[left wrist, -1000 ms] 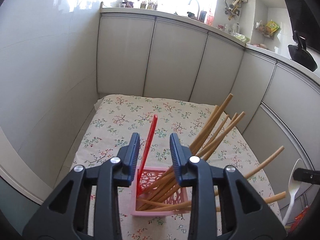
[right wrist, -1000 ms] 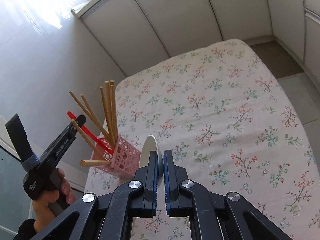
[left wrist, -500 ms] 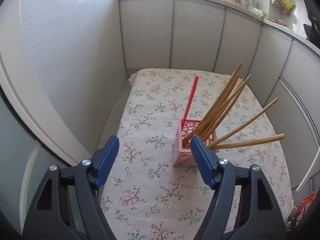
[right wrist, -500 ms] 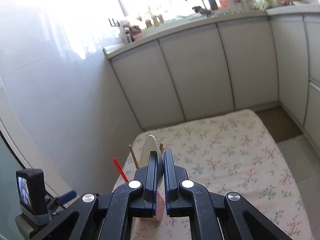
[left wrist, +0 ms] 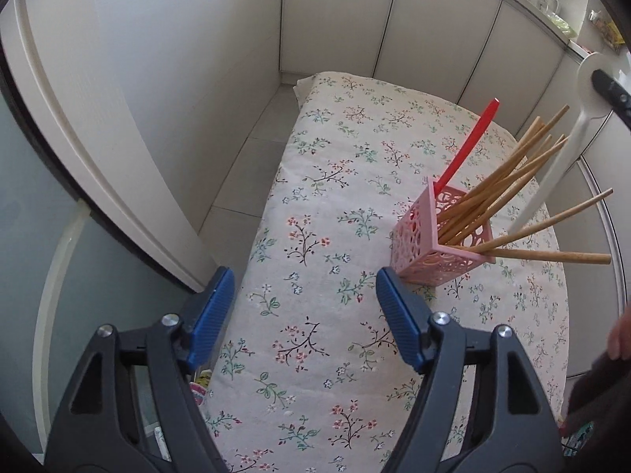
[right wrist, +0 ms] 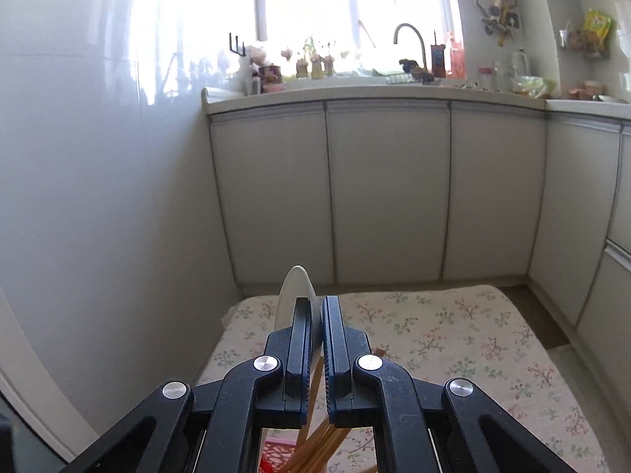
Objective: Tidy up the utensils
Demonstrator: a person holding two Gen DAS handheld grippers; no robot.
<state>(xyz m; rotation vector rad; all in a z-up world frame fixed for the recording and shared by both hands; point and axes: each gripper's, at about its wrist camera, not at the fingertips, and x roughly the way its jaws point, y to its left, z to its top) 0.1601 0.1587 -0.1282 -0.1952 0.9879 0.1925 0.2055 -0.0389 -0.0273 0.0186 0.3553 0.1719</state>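
Observation:
A pink lattice holder [left wrist: 432, 246] stands on the floral cloth [left wrist: 323, 205], with several wooden chopsticks [left wrist: 508, 181] and a red utensil [left wrist: 467, 146] leaning in it. My left gripper [left wrist: 303, 315] is open and empty, to the near left of the holder. My right gripper [right wrist: 314, 323] is shut on a white spoon [right wrist: 290, 295], above the holder [right wrist: 278, 453], with chopsticks [right wrist: 315, 445] under its jaws. The spoon [left wrist: 568, 138] also shows at the right of the left wrist view, handle slanting down towards the holder.
White cabinets [right wrist: 386, 189] close the far side under a worktop with a sink tap [right wrist: 410, 39] and window clutter. A white wall [left wrist: 157, 79] and door frame stand on the left. The cloth runs on beyond the holder.
My left gripper has opened wide, pulled back and swung left, off the holder. My right gripper has carried the spoon up and over the holder, tilting to look level at the cabinets.

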